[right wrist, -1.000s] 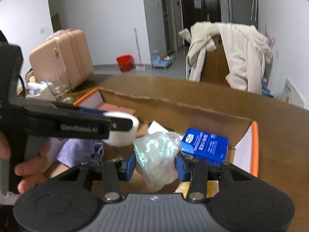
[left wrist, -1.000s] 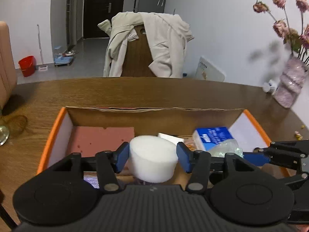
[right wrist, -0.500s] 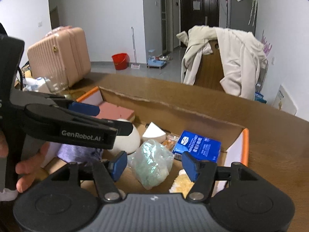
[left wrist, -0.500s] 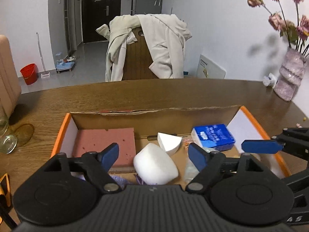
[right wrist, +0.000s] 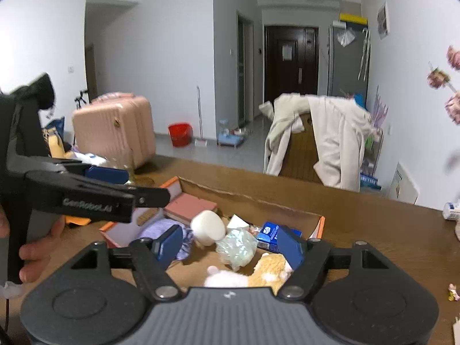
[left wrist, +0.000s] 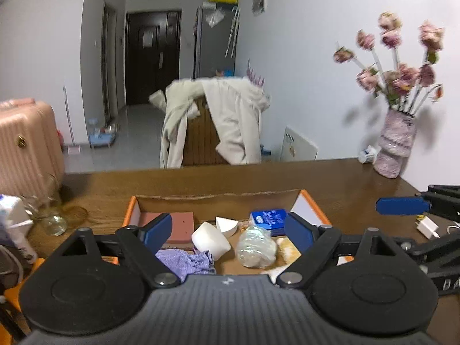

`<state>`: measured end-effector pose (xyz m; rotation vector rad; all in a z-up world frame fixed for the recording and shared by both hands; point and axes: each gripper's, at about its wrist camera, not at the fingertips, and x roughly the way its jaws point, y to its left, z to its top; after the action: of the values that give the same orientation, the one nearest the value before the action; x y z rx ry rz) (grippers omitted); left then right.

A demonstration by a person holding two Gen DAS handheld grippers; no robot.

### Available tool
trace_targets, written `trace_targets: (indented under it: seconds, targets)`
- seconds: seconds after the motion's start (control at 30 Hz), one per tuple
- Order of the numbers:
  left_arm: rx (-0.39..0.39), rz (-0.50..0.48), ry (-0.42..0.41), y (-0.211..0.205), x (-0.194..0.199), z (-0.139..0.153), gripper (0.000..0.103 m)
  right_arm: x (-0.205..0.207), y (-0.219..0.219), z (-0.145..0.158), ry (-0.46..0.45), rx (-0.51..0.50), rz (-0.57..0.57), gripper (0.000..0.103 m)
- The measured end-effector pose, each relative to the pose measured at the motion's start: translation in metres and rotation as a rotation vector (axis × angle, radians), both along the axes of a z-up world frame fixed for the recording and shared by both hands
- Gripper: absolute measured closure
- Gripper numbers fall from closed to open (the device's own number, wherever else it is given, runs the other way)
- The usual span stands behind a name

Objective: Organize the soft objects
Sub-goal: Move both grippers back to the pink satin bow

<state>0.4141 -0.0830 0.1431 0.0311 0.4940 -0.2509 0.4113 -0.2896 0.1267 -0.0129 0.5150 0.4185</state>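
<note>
Cardboard is where everything now sits: the orange-edged box [left wrist: 309, 201] fills the lower middle of your left wrist view, and every soft piece you were handling lies inside it, on the brown table [left wrist: 201, 184].

Your left gripper [left wrist: 227, 231] has its jaws spread wide with nothing between the pads; they have just been opening. A second ago they pinched the white foam block [left wrist: 210, 240], which now lies loose on the box floor, centre of the frame, beside the purple cloth [left wrist: 187, 260] at lower left. The view has also pulled back and up, so the whole box and more of the room show.

Your right gripper [right wrist: 231, 243] is likewise spread and empty, its jaws just opening too. The crinkly clear bag [right wrist: 236, 247] it squeezed a second ago rests in the box just below the foam block in the right wrist view, with the blue packet [right wrist: 266, 237] to its right and the pink sponge [right wrist: 189, 205] at the upper left of the box. A fluffy yellow-and-white toy [right wrist: 258, 270] lies at the lower centre, nearest the camera.

Both drops look finished, so this pair is done. I'd judge your next step is to find whatever soft things remain outside the box; none is clearly visible on the table from here.
</note>
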Motion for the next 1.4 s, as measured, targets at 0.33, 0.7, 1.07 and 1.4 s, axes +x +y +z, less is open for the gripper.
trace_targets:
  seconds: [0.33,0.7,1.07,1.4]
  targets:
    - [0.025,-0.016,-0.146,-0.001,-0.135,0.007,0.005,-0.11,-0.015,0.009,-0.115,0.046,0.003,0.017]
    - [-0.011,0.03,-0.246,0.001,-0.255,-0.043,0.0,-0.228,-0.021,-0.015,-0.29,0.087,-0.022,0.009]
    - [0.007,0.069,-0.163,0.011,-0.286,-0.081,0.0,-0.272,-0.025,-0.079,-0.148,0.115,-0.034,0.008]
    - [-0.027,-0.102,-0.062,-0.052,-0.214,-0.127,0.0,-0.23,-0.057,-0.093,-0.045,0.177,-0.189,0.023]
